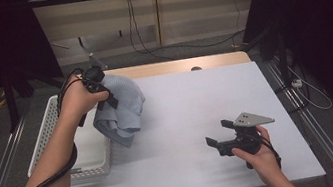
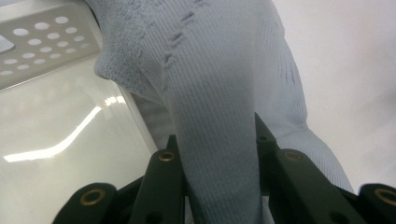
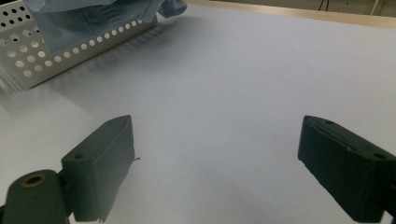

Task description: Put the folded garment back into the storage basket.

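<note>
The left claw (image 1: pixel 106 95) is clamped on a pale blue knitted garment (image 1: pixel 121 108), which hangs over the white perforated basket's (image 1: pixel 51 127) rim and the tabletop (image 1: pixel 196 104). The right claw (image 1: pixel 219 138) rests wide open, empty. The dangling hem could snag the rim and drag the basket.

Left hand-held gripper (image 1: pixel 103 91) raised, clamped; right hand-held gripper (image 1: pixel 219 135) low, jaws apart.

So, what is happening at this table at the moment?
A person works with two hand-held grippers. The left gripper is shut on a light blue knitted cloth and holds it above the rim of a white perforated plastic basket at the left edge of the white table. The right gripper is open with nothing between its jaws, low over the table.
</note>
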The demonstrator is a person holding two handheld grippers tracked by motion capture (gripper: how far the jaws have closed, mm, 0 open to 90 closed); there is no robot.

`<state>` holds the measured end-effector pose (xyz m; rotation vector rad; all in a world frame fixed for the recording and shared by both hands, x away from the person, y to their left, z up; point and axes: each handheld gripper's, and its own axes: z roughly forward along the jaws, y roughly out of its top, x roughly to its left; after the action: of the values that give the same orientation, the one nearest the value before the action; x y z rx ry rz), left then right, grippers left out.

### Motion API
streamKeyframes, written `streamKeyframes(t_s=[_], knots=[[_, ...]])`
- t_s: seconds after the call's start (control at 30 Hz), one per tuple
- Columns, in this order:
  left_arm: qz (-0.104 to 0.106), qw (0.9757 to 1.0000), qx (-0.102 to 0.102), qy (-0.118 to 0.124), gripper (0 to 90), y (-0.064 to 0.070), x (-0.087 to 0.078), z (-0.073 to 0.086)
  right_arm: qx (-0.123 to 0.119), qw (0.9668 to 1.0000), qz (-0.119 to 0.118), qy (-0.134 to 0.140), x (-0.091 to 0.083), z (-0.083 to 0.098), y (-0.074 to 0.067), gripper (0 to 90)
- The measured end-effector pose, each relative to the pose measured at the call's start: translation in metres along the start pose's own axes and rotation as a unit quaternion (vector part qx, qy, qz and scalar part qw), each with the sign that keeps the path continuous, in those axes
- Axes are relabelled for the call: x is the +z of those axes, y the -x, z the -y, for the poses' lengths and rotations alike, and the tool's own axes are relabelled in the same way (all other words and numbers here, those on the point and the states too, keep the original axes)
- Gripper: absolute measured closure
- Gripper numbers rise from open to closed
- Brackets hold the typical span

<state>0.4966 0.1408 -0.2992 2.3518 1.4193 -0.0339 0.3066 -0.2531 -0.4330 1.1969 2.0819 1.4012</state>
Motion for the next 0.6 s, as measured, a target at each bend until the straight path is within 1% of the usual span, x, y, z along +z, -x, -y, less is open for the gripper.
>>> streamKeyframes(t_s=[0.1, 0.2, 0.4, 0.53, 0.6], knots=[[-0.005, 1.0000, 0.002, 0.001, 72.9, 0.000, -0.002, -0.003, 0.001, 1.0000, 0.002, 0.000, -0.001, 0.000, 0.001, 10.1], [-0.009, 0.9999, 0.006, 0.007, 72.9, 0.000, -0.004, -0.007, 0.003, 1.0000, 0.003, 0.000, -0.002, 0.001, 0.001, 10.1], [-0.010, 0.9998, 0.007, 0.014, 72.9, -0.001, -0.007, -0.014, 0.005, 1.0000, 0.002, -0.001, -0.001, 0.001, 0.002, 10.1], [-0.016, 0.9996, 0.008, 0.020, 72.9, 0.000, -0.014, -0.018, 0.003, 1.0000, 0.001, -0.001, 0.000, 0.001, 0.002, 10.1], [-0.015, 0.9996, 0.009, 0.024, 72.9, 0.000, -0.019, -0.019, 0.003, 1.0000, 0.000, -0.001, 0.000, 0.000, 0.002, 10.1]])
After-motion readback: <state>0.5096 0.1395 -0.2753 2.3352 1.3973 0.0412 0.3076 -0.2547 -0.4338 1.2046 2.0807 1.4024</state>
